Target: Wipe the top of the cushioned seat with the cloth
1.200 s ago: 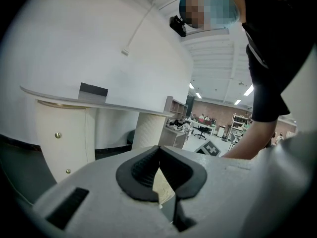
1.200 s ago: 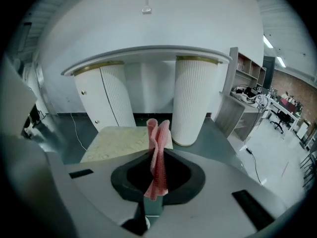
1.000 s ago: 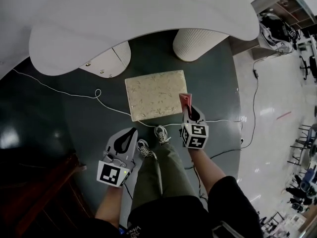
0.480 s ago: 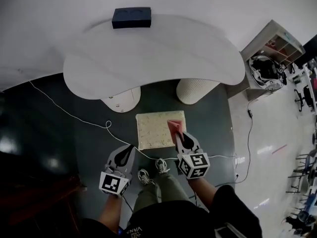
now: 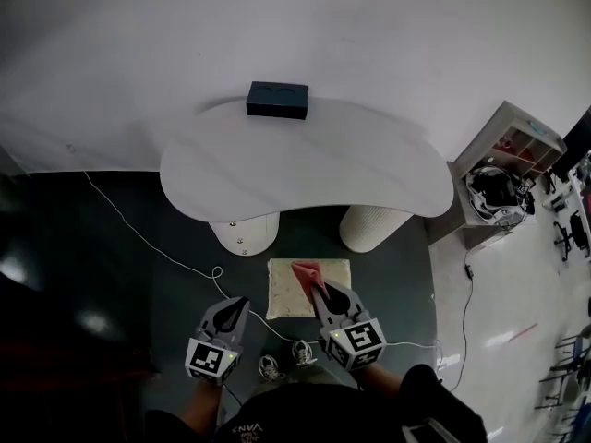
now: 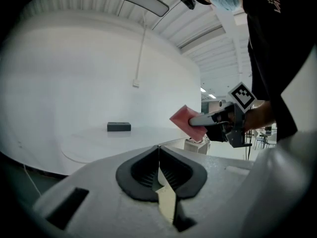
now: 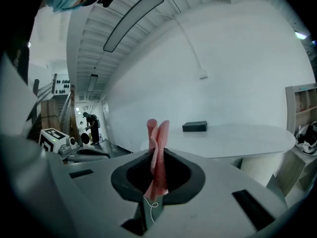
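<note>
The pink cloth (image 5: pixel 306 270) looks light, thin and limp, so it is best pinched by one edge, leaving the rest free to lie flat on the cushioned seat (image 5: pixel 286 298). The right gripper (image 5: pixel 315 288) is clamped on the cloth's edge, holding it above the seat's middle. The left gripper (image 5: pixel 239 304), jaws together on nothing, hangs beside the seat's near-left corner.

Cushioned seat (image 5: pixel 286 295) corner, seemingly behind right hand-held gripper (image 5: pixel 317 291)
</note>
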A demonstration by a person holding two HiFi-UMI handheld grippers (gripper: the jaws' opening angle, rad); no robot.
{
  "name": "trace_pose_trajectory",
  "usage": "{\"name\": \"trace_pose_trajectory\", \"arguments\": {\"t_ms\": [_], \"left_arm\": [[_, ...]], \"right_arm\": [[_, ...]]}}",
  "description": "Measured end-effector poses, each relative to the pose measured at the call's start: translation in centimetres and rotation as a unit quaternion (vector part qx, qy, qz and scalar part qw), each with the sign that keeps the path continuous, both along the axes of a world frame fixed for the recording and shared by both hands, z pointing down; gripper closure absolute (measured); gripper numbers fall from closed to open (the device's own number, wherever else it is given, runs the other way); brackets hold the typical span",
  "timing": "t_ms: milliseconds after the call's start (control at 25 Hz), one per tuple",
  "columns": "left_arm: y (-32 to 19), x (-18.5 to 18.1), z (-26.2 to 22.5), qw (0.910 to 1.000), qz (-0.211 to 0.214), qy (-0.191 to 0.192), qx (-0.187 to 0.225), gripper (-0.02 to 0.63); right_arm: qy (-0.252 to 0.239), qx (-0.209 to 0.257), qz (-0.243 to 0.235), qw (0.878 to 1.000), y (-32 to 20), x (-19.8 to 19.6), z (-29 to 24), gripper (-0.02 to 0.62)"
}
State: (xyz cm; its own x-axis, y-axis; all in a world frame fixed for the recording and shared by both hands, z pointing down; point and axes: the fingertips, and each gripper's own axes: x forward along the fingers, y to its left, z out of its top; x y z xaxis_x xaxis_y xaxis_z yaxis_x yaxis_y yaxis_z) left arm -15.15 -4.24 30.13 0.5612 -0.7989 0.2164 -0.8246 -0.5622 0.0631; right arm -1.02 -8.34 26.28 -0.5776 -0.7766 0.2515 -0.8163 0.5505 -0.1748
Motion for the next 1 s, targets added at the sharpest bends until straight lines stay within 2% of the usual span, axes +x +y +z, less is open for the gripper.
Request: {"name": "trace_pose_trajectory", "arguments": {"t_ms": [120, 280, 480, 640, 760, 1000], "left_arm": [[0.2, -0.6, -1.8, 0.9999, -0.012, 0.006, 0.005, 0.588], [0.0, -1.3, -4.0, 0.9987, -0.013, -0.010, 0.048, 0.588], [0.7, -1.7, -6.0, 0.9973, -0.023, -0.018, 0.067, 0.588], [1.1, -2.3, -7.0, 0.9972, -0.039, -0.012, 0.063, 0.588], [1.5, -2.8, -7.1, 0.9953, -0.047, -0.018, 0.083, 0.588], [2.3, -2.5, -8.3, 0.9958, -0.059, -0.021, 0.067, 0.588]], "right_arm": [[0.007, 0.043, -0.024, 0.999, 0.0, -1.1, -3.3, 0.572], [0.010, 0.073, -0.052, 0.996, 0.6, -2.2, -5.8, 0.572], [0.023, 0.071, -0.066, 0.995, 1.6, -2.1, -6.3, 0.572], [0.021, 0.073, -0.075, 0.994, 1.9, -2.1, -6.1, 0.572], [0.024, 0.062, -0.078, 0.995, 2.4, -2.0, -5.6, 0.572], [0.014, 0.056, -0.078, 0.995, 2.7, -1.8, -5.6, 0.572]]}}
